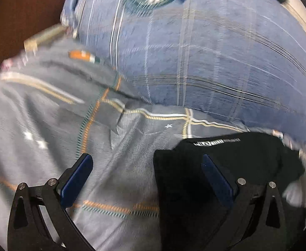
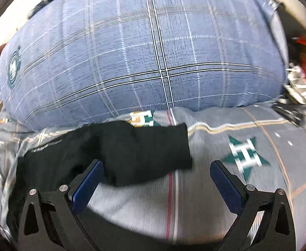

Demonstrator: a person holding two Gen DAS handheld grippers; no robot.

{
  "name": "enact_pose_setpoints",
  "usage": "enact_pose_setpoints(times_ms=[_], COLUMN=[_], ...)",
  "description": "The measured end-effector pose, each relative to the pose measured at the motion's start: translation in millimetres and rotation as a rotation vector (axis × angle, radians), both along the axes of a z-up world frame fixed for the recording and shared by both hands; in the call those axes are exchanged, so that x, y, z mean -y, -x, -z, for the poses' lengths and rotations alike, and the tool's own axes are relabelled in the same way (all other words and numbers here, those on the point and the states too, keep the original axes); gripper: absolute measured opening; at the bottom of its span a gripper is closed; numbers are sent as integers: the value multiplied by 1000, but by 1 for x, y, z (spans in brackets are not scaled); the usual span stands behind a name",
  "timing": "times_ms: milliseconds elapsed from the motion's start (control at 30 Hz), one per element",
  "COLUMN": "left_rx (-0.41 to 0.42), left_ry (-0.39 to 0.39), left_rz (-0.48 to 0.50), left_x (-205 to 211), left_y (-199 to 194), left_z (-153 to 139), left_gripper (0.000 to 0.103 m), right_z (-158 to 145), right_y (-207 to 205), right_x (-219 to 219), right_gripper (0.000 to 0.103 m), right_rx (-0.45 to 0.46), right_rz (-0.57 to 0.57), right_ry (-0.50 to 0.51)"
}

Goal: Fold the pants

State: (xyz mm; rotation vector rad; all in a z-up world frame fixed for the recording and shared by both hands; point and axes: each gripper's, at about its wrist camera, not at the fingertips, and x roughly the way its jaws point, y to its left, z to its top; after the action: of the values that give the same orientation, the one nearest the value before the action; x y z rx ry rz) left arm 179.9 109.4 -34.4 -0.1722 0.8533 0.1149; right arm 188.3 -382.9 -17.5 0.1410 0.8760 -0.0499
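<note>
Left wrist view: the frame is showing motion blur across much of the bedding.
Left gripper (image 1: 146, 163): its blue-padded fingers are standing wide apart, gripping nothing.
Pants (image 1: 226, 167): the black pants are lying on the grey bedsheet (image 1: 121, 167) at lower right; the right-hand finger is showing in front of the dark fabric, while the left-hand finger is showing over bare sheet.
Print: a small white line of lettering is showing near the pants' far edge.
Pillow (image 1: 194, 52): a blue plaid pillow is lying beyond the pants, resting on the sheet.

Right wrist view: blur is softening the edges here too.
Right gripper (image 2: 157, 167): its fingers are spread wide, holding nothing.
Pants (image 2: 132, 150): the black fabric is lying across the left and centre, one end reaching toward the middle of the sheet; the left-hand finger is overlapping its near edge.
Bedsheet (image 2: 247, 152): a green star print is showing just right of the pants.
Pillow (image 2: 153, 52): it is filling the upper frame behind the pants.
</note>
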Motion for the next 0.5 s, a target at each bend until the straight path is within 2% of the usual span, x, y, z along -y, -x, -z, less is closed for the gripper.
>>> enact_pose_setpoints(times_ms=[33, 67, 100, 133, 167, 333, 433, 500], left_rx=[-16, -35, -55, -73, -87, -80, -66, -62], left_ry=[20, 35, 46, 62, 76, 111, 148, 139], left_rz=[-4, -8, -3, 13, 29, 71, 82, 86], left_x=[-3, -6, -8, -9, -10, -15, -18, -19], left_y=[-6, -11, -17, -22, -25, -37, -42, -44], left_z=[7, 16, 24, 31, 35, 41, 40, 37], left_gripper=[102, 97, 90, 86, 81, 80, 80, 80], right_z=[3, 9, 13, 19, 25, 47, 66, 77], right_y=[-10, -26, -38, -46, -57, -84, -95, -100], right_x=[3, 8, 10, 13, 17, 37, 52, 54], right_gripper=[91, 86, 76, 73, 73, 72, 72, 71], right_rx=[-16, -39, -52, -62, -76, -115, -144, -165], right_rz=[-9, -17, -16, -10, 10, 99, 130, 128], right_ry=[-17, -46, -62, -65, -58, -29, -93, -119])
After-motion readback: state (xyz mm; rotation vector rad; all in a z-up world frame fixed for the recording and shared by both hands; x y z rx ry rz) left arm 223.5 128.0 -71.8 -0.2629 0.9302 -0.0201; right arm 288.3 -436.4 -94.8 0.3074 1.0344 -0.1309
